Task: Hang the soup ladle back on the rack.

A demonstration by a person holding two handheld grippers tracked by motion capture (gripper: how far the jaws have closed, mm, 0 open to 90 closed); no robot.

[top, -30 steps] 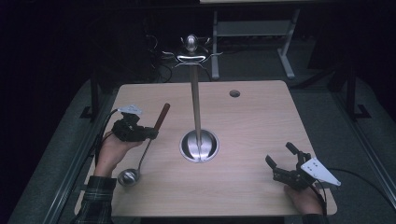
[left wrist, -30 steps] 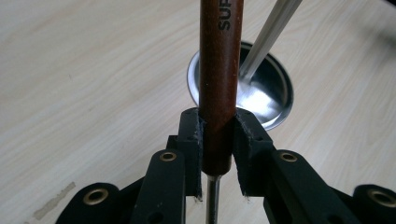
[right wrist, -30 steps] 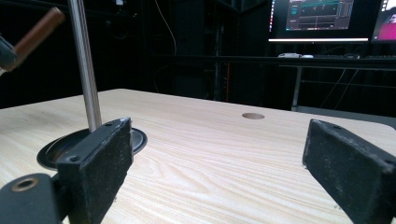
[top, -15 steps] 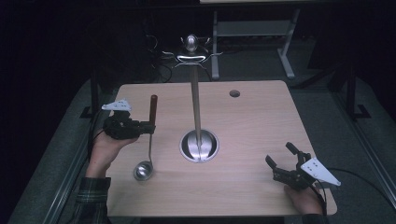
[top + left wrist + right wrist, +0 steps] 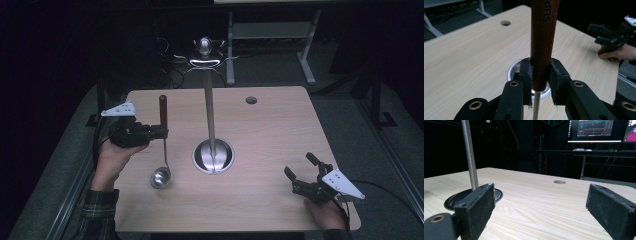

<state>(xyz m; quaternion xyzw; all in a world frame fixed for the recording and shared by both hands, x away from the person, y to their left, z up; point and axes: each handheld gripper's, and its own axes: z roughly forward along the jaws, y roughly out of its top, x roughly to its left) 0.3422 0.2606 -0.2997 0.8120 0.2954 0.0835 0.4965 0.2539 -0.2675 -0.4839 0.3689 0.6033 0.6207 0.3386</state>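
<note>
A ladle (image 5: 162,112) with a brown wooden handle and a thin steel shaft stands upright, its bowl (image 5: 160,177) down near the tabletop. My left gripper (image 5: 159,132) is shut on the lower end of the handle (image 5: 544,37), with both pads (image 5: 526,75) pressed to the wood. A steel utensil stand (image 5: 210,115) with hooks at its top rises from a round base (image 5: 213,156) at the table's middle, right of the ladle. At the front right, my right gripper (image 5: 300,166) rests open on the table and holds nothing (image 5: 539,205).
The wooden table (image 5: 280,130) has a round cable hole (image 5: 251,100) at the back right. In the right gripper view the stand's pole (image 5: 470,157) rises at the left, with lit monitors (image 5: 594,130) far behind. Dark floor and a desk frame surround the table.
My left gripper has risen and swung the ladle from a slant to upright. The bowl has shifted right along the table. The right gripper has stayed put.
</note>
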